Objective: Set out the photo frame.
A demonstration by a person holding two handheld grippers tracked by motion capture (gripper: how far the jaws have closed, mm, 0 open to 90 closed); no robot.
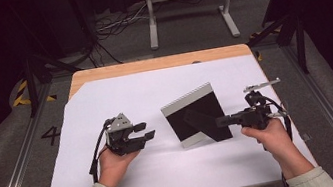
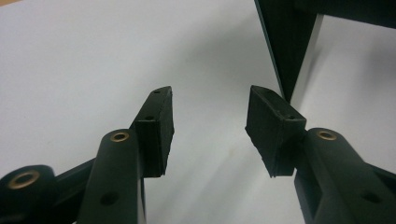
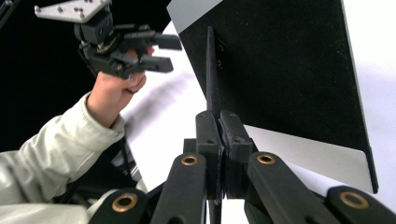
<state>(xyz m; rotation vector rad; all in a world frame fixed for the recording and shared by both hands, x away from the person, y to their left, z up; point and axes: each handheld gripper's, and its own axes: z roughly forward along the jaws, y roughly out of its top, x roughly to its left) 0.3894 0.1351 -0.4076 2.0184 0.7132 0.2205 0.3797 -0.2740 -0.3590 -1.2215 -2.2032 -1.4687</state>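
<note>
Black pads of the right gripper are pinched together on the thin rear stand leg of the picture frame, gripping that leg at its lower, outer end. The leg runs as a flat blade straight away from the jaws and up to the frame's black backboard, so the frame lies directly ahead of this gripper, and on the high view just to its left. The frame stands tilted on the white sheet near the table's middle, its long edges rising, its back towards the person. On the frame's other side, a little apart from it, the left gripper hangs with jaws well apart and nothing between them, pointing at the frame's near edge. The right hand is therefore the nearer, already joined to the frame; any swing of the leg looks set to pivot at the backboard.
</note>
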